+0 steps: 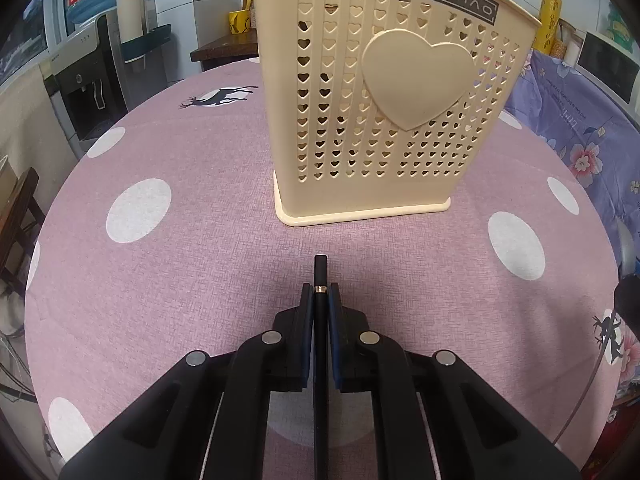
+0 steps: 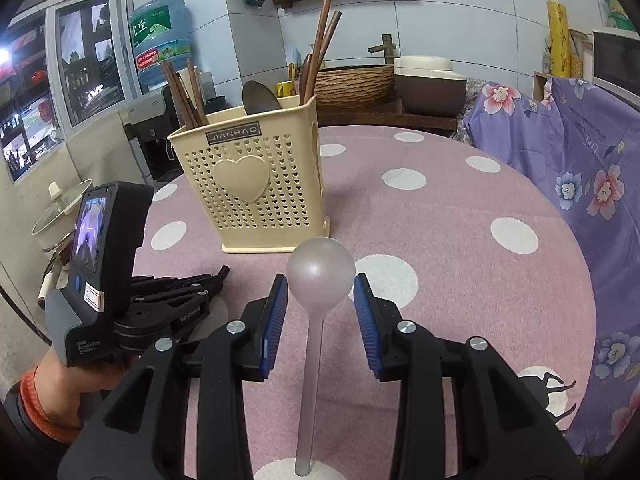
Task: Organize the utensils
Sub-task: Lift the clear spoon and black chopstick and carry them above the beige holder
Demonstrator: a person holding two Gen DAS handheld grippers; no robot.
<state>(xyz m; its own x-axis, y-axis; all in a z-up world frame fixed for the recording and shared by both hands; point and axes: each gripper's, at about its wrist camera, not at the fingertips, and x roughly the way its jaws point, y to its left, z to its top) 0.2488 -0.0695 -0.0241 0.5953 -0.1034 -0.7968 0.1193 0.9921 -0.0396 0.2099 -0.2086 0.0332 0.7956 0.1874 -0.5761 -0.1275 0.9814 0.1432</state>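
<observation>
1. Left gripper (image 1: 320,292): blue-padded fingers (image 1: 307,320) clamped on a thin black stick-like utensil with a gold band (image 1: 321,276); its tip pokes out just past the fingertips, and the shaft runs back between the pads toward the camera
2. Ahead of the left fingertips, near but not touching: a cream plastic utensil holder with heart-shaped perforations and a raised heart on its face (image 1: 380,92), upright on the pink polka-dot tablecloth (image 1: 180,280). "JIANHAO" label at the rim reads upside down in this view
3. Right gripper (image 2: 320,292): blue pads (image 2: 276,316) spread wide apart, gripping nothing
4. A translucent frosted plastic spoon (image 2: 318,300) lies on the cloth between the right fingers: round bowl level with the fingertips, handle running back toward the camera. Gaps on both sides, no pad contact visible
5. The holder (image 2: 256,184) sits ahead and slightly left of the right fingertips, just beyond the spoon bowl. Brown wooden chopsticks (image 2: 184,92) stand in its left part, more wooden sticks (image 2: 320,48) at the right, a dark spoon (image 2: 260,98) between them
6. The left gripper body (image 2: 120,280) shows to the left of the right fingers, low over the cloth, pointing toward the holder base
</observation>
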